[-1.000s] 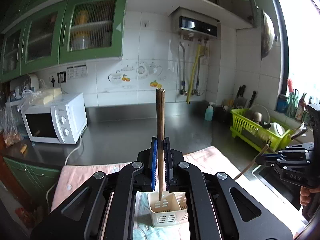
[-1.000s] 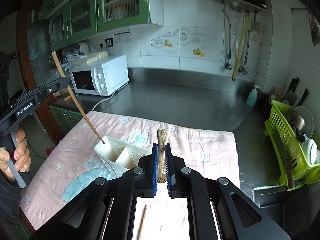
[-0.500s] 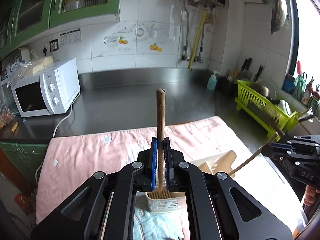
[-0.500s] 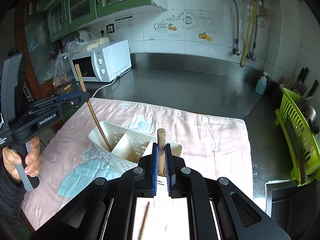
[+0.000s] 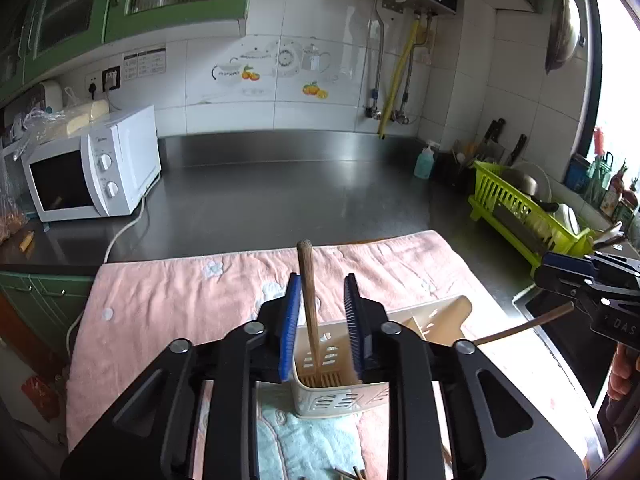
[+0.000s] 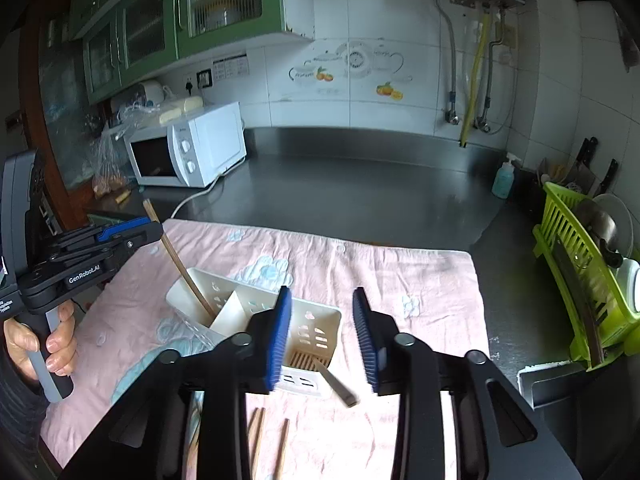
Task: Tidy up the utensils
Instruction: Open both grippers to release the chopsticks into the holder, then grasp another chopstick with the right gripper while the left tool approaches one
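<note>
Change since earlier: both claws were clamped on a wooden stick and have just been opening; each stick now stands loose in the caddy, and the left claw has come down closer to it.

Left wrist view, claw: left claw (image 5: 320, 320) parted partway, ribbed blue pads clear of the round brown chopstick (image 5: 309, 292) standing between them, nothing gripped.
Left wrist view, caddy: cream plastic caddy (image 5: 340, 396), slotted walls, on a pink towel (image 5: 180, 300) with a pale blue patch; the chopstick's lower end is in the near compartment.
Left wrist view, far side: right claw (image 5: 560, 280), black with blue pads, marked "DAS", a second thin stick (image 5: 520, 326) slanting below it.

Right wrist view, claw: right claw (image 6: 322, 336) open partway, empty; a blurred stick (image 6: 334, 380) leans out of the caddy's (image 6: 312, 324) near compartment.
Right wrist view, left hand: hand (image 6: 44, 340) wrapped round a grey-black handle, body reading "GenRobot.AI", stick tilted into the far compartment.
Right wrist view, bench: dark steel bench (image 6: 360, 192), white microwave (image 6: 192, 148), lime dish rack (image 6: 576, 280); loose sticks (image 6: 272, 440) on the towel.
</note>
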`<state>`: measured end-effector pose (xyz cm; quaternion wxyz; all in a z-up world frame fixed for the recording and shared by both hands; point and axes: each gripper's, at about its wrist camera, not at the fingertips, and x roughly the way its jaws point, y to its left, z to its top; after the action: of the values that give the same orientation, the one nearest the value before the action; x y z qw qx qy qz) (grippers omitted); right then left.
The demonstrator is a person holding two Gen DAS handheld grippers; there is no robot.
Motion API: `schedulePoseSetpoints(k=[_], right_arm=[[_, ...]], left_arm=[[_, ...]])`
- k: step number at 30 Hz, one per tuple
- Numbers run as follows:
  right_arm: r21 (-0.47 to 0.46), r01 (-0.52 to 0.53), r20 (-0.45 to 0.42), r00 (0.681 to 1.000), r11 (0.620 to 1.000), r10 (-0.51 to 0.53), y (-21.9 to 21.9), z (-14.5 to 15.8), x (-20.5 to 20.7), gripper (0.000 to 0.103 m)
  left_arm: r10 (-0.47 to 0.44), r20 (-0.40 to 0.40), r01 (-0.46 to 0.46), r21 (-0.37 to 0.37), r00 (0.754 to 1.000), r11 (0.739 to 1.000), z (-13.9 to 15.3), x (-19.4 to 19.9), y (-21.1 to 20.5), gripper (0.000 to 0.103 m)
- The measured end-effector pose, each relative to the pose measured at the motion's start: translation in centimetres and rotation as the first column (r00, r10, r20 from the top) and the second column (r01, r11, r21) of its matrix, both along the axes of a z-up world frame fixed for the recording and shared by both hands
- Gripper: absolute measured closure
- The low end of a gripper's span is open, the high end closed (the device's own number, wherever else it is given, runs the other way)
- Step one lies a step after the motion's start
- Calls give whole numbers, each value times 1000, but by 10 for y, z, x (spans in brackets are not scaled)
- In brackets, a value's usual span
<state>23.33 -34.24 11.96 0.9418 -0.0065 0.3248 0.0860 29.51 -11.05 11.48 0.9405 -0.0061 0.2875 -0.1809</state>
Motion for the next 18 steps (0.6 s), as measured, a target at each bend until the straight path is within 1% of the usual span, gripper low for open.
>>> schedulePoseSetpoints(k=[4,8,11,13,14,15,16,18], right_arm=[[-15,17,57,998,1000,-16,-2,10,-27,68],[-4,-7,78,997,1000,7,-1,8,-60,67],[5,-29,77,997,1000,28,4,-5,-88,67],[12,-45,62,997,999,44,9,-19,-106,67],[18,-54,52,997,998,53,12,-25,-114,67],[26,-67,40,997,997,66,15,-34,-123,67],[30,-76,29,997,997,75,18,-44,-132,68],[39,-95,2,995,995,95,25,-63,-147,68]], left_arm=[[15,30,-15,-1,999,1000,12,-22,11,63],[28,50,-28,-8,998,1000,17,-52,24,54],[41,54,-41,-1,998,999,12,-78,33,48],[47,42,-47,0,998,999,4,-94,40,40],[44,37,-44,-4,998,999,0,-102,44,40],[41,31,-41,-6,999,999,-4,-110,47,38],[45,26,-45,-6,999,999,-10,-118,51,35],[56,19,-55,-4,998,998,-20,-134,56,32]])
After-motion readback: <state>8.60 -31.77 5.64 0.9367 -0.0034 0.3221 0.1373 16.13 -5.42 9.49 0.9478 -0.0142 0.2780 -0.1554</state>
